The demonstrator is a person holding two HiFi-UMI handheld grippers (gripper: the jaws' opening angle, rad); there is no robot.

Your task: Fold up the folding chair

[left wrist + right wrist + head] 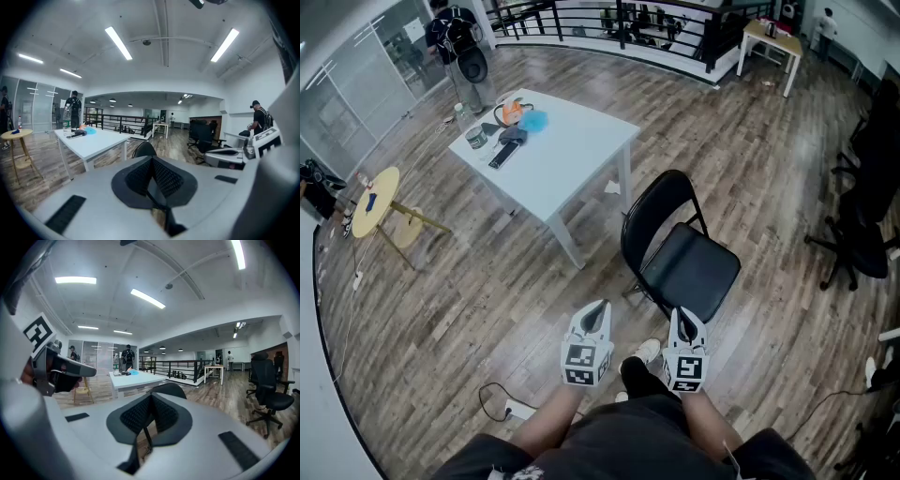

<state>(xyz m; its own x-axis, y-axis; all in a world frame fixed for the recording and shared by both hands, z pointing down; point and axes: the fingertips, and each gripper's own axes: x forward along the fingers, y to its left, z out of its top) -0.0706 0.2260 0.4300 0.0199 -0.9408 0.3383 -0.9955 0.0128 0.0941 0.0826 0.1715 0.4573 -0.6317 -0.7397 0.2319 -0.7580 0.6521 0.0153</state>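
A black folding chair [680, 253] stands unfolded on the wood floor, its seat toward me and its rounded back toward the white table. Its backrest top shows over the jaws in the left gripper view [143, 149] and in the right gripper view [169, 389]. My left gripper [598, 307] is shut and empty, a short way in front of the chair to the left. My right gripper [681, 315] is shut and empty too, its tip close to the seat's front edge, not touching it.
A white table [572, 155] with a bottle, a phone and small items stands just beyond the chair. A round wooden stool [379, 201] is at the left, black office chairs [867, 211] at the right. A cable and plug [511, 406] lie by my feet. Several people stand farther off.
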